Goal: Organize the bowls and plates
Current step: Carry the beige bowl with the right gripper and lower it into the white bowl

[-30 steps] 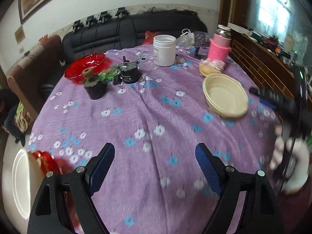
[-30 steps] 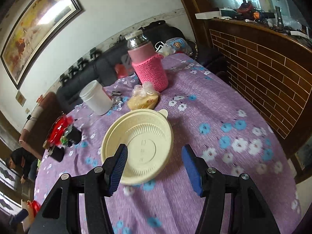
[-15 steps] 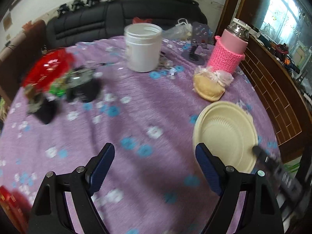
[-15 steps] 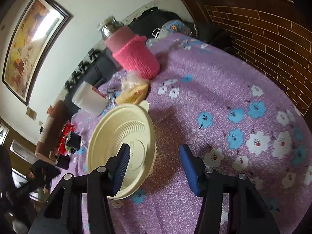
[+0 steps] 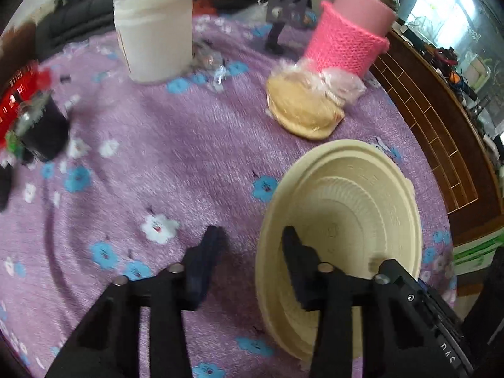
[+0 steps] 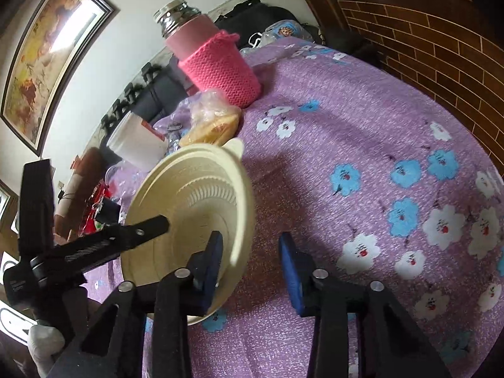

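A round cream-coloured disposable bowl (image 5: 343,220) with a ribbed inner wall, a stepped rim and a small tab on its far edge sits tilted up on the purple flowered tablecloth (image 5: 176,157), near the table's right side, just in front of a bagged yellow bun (image 5: 302,110) and a flask in a pink knitted sleeve (image 5: 349,44). The left gripper (image 5: 252,236) is partly open and straddles the bowl's near-left rim, its right finger inside the bowl against the wall and its left finger outside over the cloth; whether the pads press the rim cannot be told. The right gripper (image 6: 249,252) is likewise partly open across the opposite rim, left finger inside the bowl (image 6: 189,211), right finger outside above the cloth, gripping nothing firmly that shows. A white plastic tub (image 5: 154,31) stands farther back.
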Demonstrator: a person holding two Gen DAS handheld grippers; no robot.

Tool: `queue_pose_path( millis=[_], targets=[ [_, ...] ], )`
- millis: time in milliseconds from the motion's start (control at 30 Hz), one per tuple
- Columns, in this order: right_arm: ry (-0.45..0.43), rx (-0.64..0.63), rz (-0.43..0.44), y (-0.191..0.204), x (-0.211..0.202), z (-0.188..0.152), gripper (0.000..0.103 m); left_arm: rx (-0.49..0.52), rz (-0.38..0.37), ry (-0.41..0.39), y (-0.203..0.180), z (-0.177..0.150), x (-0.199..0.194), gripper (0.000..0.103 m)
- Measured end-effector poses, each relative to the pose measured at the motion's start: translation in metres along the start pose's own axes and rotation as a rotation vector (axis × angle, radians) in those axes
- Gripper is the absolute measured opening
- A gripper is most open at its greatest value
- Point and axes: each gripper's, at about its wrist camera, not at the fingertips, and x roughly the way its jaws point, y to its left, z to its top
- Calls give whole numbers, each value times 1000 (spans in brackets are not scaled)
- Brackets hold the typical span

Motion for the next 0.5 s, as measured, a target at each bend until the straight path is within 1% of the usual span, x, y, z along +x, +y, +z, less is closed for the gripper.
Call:
queue_pose_path(
  millis=[33, 67, 100, 167, 233, 333, 400, 500],
  targets=[
    [1, -3, 5, 1, 1, -1, 29, 4, -27, 9, -1, -2, -1, 18],
    [-3, -5, 14, 2, 1, -1, 25, -4, -45, 18, 0, -4, -2, 15],
    [-6, -10, 25, 4, 0, -2, 21, -17, -55, 25, 1, -7, -5, 14],
    [-12, -23, 32, 9, -1, -3, 16, -23, -40, 25, 2, -14, -11, 14],
    [-27, -30, 43, 13, -4, -6, 15, -20, -20, 14, 4, -22, -22, 14],
    [-41, -53, 89, 26, -12, -9, 14, -45, 1, -10, 15, -36, -46, 14],
    [-50, -92, 124, 41, -19, -16, 14, -68, 29, -28, 25, -50, -68, 14],
    [-42, -163, 185, 67, -28, -31, 14, -97, 59, -52, 44, -74, -97, 14]
  ],
)
